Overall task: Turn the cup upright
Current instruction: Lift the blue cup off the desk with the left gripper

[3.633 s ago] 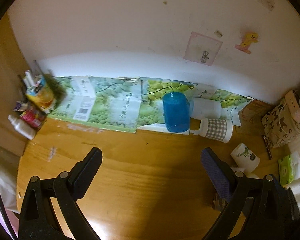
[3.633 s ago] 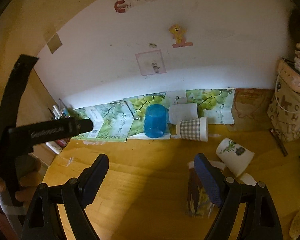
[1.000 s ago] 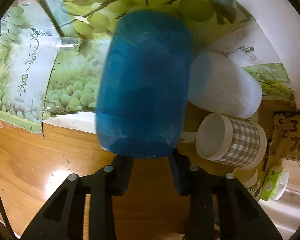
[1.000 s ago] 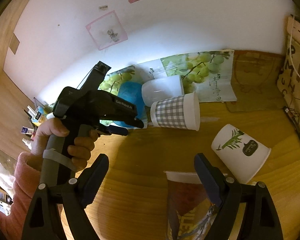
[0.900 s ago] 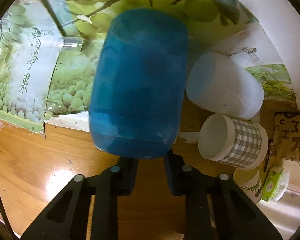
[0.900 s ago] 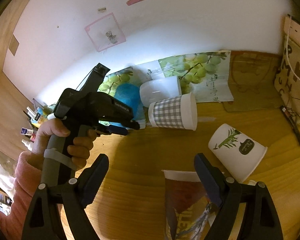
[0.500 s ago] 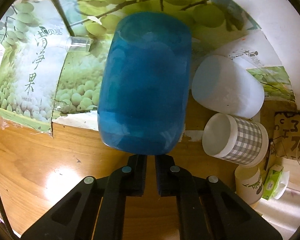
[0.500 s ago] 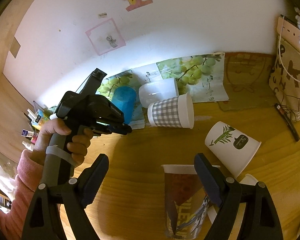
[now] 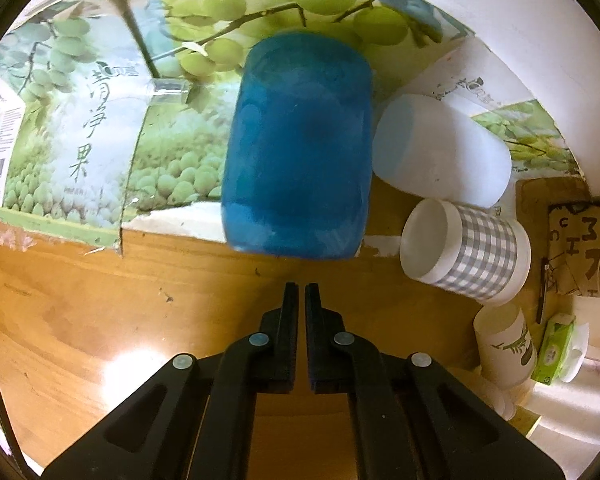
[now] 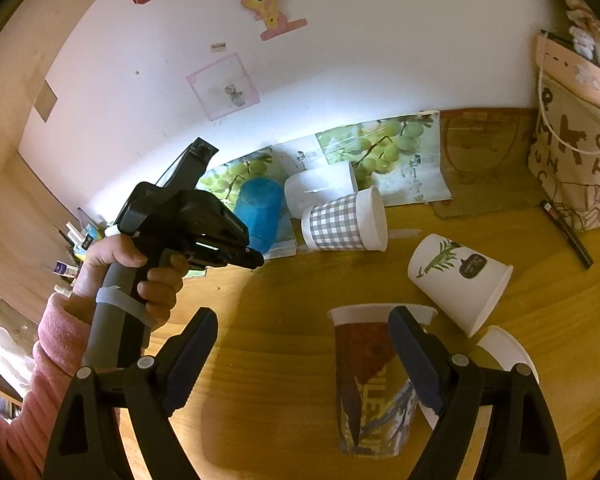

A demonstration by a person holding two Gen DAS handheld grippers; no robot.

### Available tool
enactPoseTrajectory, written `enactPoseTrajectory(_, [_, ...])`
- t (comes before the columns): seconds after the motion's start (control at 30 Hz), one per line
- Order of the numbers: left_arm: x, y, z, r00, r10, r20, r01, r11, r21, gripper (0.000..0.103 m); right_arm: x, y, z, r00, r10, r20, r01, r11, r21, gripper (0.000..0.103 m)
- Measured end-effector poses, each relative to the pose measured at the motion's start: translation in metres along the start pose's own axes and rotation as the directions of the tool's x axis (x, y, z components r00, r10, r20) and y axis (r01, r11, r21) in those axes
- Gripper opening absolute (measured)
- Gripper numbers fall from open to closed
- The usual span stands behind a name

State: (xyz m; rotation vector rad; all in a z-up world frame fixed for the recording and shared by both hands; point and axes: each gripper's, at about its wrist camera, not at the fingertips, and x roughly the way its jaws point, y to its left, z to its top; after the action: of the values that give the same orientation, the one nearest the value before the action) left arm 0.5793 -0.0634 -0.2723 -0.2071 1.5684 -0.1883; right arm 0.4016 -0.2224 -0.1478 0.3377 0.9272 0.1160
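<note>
A blue plastic cup (image 9: 298, 152) stands upside down on the grape-print cardboard (image 9: 80, 152) at the back of the wooden table; it also shows in the right wrist view (image 10: 260, 212). My left gripper (image 9: 301, 290) is shut and empty, its tips a short gap in front of the cup's rim; it also shows in the right wrist view (image 10: 256, 259). My right gripper (image 10: 300, 334) is open and empty, low over the table, with a brown printed cup (image 10: 370, 380) behind its right finger.
A frosted white cup (image 9: 440, 156) and a grey checked cup (image 9: 468, 248) lie on their sides right of the blue cup. A white leaf-print cup (image 10: 460, 280) lies tipped further right. A patterned bag (image 10: 572, 168) stands at the right, small bottles (image 10: 76, 240) at the left.
My left gripper closed its fingers and drew back from the blue cup, which stayed upside down on the cardboard. The right gripper stayed open and shifted slightly.
</note>
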Motion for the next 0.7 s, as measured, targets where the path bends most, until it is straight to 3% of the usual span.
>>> enactPoseTrajectory(0.33, [-0.03,0.0,-0.019,0.999,0.012,0.036,-0.012,1.0,0.017,0.005,-0.02,-0.009,-0.008,0.999,-0.007,0.037,0.005,0.999,0.035,0.088])
enactPoseTrajectory(0.43, [-0.035,-0.002,-0.019,0.999,0.023,0.032,-0.024,0.999,0.039,0.024,-0.022,-0.012,-0.01,0.999,-0.016,0.043,0.014,0.999,0.04,0.088])
enactPoseTrajectory(0.5, [-0.038,-0.003,-0.018,0.999,0.025,0.044,-0.028,0.998,0.051,0.046,-0.023,-0.014,-0.011,0.999,-0.018,0.039,0.016,0.998,0.053,0.088])
enactPoseTrajectory(0.57, [-0.042,-0.007,-0.015,0.997,0.016,0.072,-0.02,0.998,0.055,0.058,-0.023,-0.016,-0.011,0.999,-0.014,0.037,0.012,0.998,0.059,0.088])
enactPoseTrajectory(0.7, [-0.051,-0.014,-0.009,0.99,0.007,0.14,-0.016,0.998,0.063,0.074,-0.019,-0.018,-0.009,0.999,-0.018,0.033,0.016,0.998,0.058,0.088])
